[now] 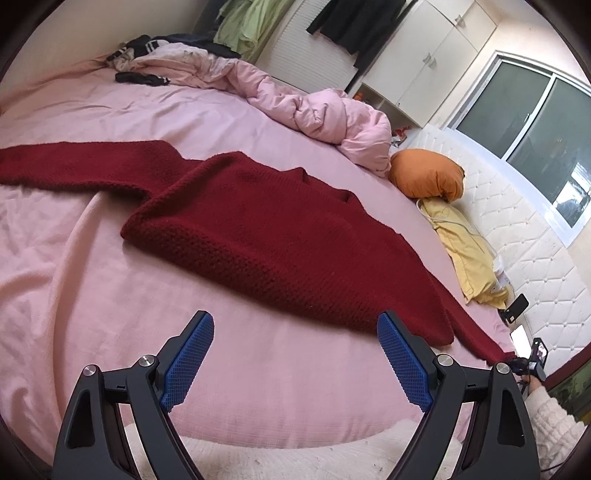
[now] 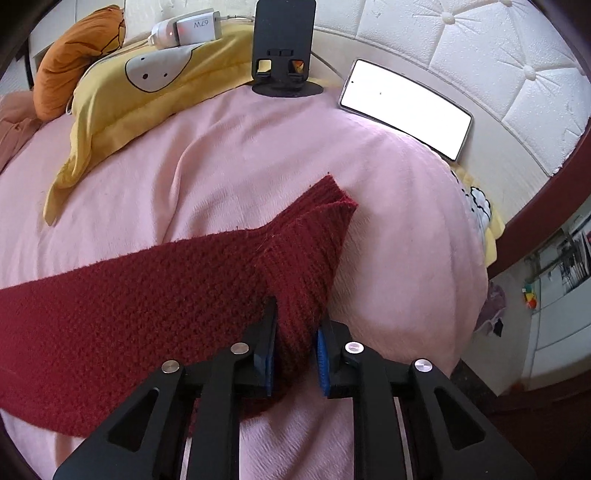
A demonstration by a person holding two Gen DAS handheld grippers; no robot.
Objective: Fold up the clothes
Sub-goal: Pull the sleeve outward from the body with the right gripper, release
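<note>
A dark red knitted sweater (image 1: pixel 273 232) lies spread flat on the pink bed sheet (image 1: pixel 110 295), one sleeve stretched out to the left. My left gripper (image 1: pixel 295 325) hangs open just in front of the sweater's near hem, with nothing between its blue pads (image 1: pixel 188 362). In the right wrist view my right gripper (image 2: pixel 297 321) is shut on the cuff end of the other red sleeve (image 2: pixel 303 251), which lies across the sheet (image 2: pixel 221 166). That same gripper (image 1: pixel 517 363) shows small at the far right of the left wrist view, at the sleeve's tip.
A rumpled pink duvet (image 1: pixel 317 114) and a heap of clothes (image 1: pixel 166 55) fill the far side. Orange pillow (image 1: pixel 428 173) and yellow pillow (image 1: pixel 465 251) lie by the white headboard (image 1: pixel 535 240). A lit phone (image 2: pixel 406 107), a black stand (image 2: pixel 284 48) and a charger (image 2: pixel 184 29) sit close ahead of the sleeve.
</note>
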